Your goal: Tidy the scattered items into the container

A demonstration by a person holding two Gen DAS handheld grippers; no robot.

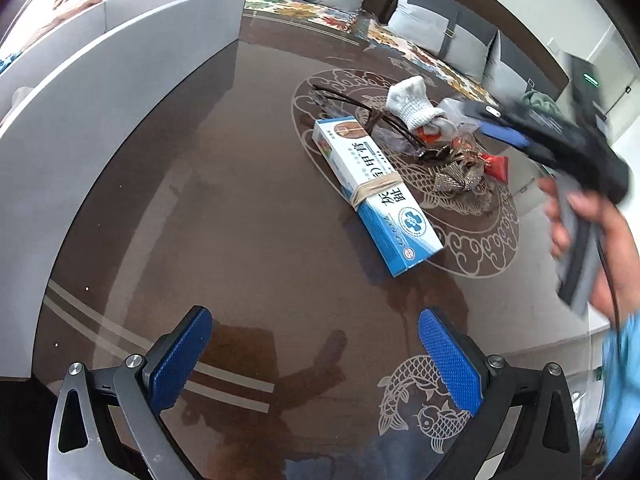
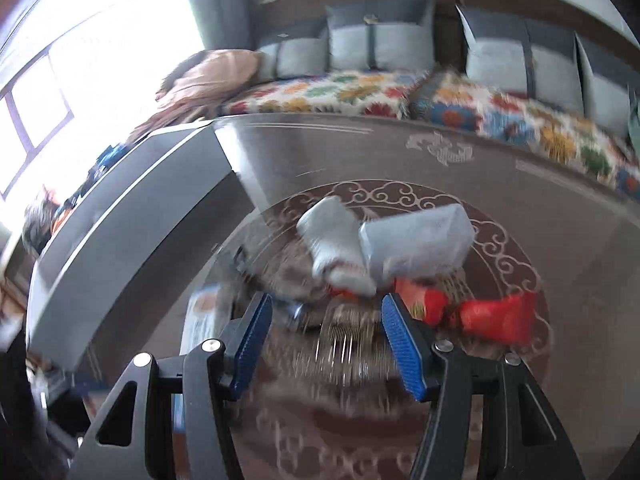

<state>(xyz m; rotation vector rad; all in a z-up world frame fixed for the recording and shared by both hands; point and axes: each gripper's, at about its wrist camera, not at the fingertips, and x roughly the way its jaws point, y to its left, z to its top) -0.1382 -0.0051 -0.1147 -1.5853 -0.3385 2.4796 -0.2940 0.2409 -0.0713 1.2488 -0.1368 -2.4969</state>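
blue-and-white carton lies flat on your dark glass worktop, beside the heaped sock and red packets; the grey container stands at the left. your right gripper hangs over the heap, fingers spread and empty, likely choosing a piece; left gripper likewise spread.

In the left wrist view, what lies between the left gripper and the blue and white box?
Nothing: only bare glossy table between the left gripper, jaws open and empty, and the blue and white box. The left wrist view shows it.
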